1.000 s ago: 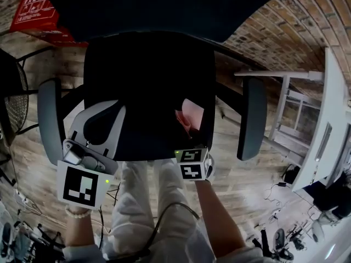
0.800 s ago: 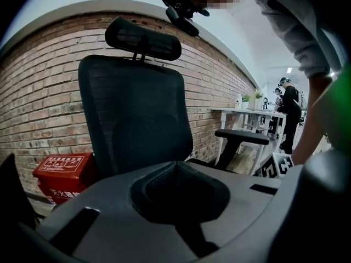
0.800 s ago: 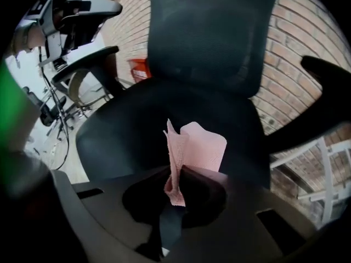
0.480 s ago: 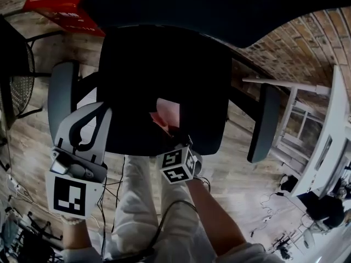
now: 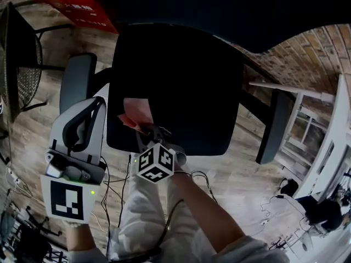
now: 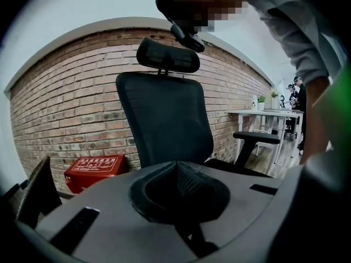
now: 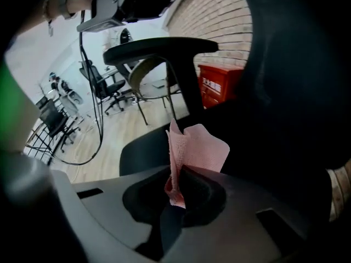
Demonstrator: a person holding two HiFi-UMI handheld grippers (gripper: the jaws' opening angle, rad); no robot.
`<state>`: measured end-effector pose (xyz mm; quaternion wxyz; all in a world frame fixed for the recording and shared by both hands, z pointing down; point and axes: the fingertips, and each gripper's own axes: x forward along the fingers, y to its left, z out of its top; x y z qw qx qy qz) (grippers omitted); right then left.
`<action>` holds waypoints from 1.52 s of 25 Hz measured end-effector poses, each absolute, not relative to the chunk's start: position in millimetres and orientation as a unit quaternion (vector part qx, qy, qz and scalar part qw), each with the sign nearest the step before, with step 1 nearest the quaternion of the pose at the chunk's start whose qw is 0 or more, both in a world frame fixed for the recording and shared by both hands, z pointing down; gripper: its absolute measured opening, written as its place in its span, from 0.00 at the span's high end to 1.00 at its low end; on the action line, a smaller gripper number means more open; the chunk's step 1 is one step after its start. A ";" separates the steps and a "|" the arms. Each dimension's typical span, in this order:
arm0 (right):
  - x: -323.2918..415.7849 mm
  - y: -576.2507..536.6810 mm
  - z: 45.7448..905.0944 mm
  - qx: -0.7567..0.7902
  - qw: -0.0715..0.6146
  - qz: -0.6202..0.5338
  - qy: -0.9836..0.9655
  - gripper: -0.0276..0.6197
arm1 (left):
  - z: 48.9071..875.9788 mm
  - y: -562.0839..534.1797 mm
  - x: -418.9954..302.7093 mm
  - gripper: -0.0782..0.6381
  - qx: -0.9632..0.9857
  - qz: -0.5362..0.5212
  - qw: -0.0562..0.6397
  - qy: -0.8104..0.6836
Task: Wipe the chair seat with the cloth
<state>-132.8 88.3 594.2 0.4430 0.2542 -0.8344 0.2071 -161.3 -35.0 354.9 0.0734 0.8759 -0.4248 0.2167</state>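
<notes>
Leftward along the chair seat (image 5: 181, 86) front, the right gripper (image 5: 147, 131) has slid, jaws clamped on the pink cloth (image 5: 134, 113). Left gripper (image 5: 93, 106), jaws together and empty, hangs beside an armrest (image 5: 74, 81).

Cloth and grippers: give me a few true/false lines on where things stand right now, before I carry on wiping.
1. The right gripper is shut on the pink cloth. True.
2. The left gripper grips the cloth too. False: its jaws are together on nothing, and it is held off the seat, beside the armrest.
3. The cloth is at the back of the chair seat, against the backrest. False: it is over the seat's front left part, near the person.
4. A red box sits on the floor beyond the chair. True.
</notes>
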 end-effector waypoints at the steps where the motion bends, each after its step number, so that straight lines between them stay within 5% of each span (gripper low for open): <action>1: -142.3 87.8 591.8 0.244 0.440 0.200 -0.841 0.87 | 354.3 -35.4 -163.1 0.87 0.875 0.217 0.072 -0.426; 12: -168.7 92.2 588.4 0.212 0.433 0.183 -0.857 0.88 | 355.7 -34.4 -164.3 0.87 0.877 0.226 0.072 -0.418; 38: 118.8 157.6 607.3 0.435 0.501 0.296 -0.688 0.87 | 371.1 -20.0 -49.7 0.87 0.908 0.230 0.078 -0.340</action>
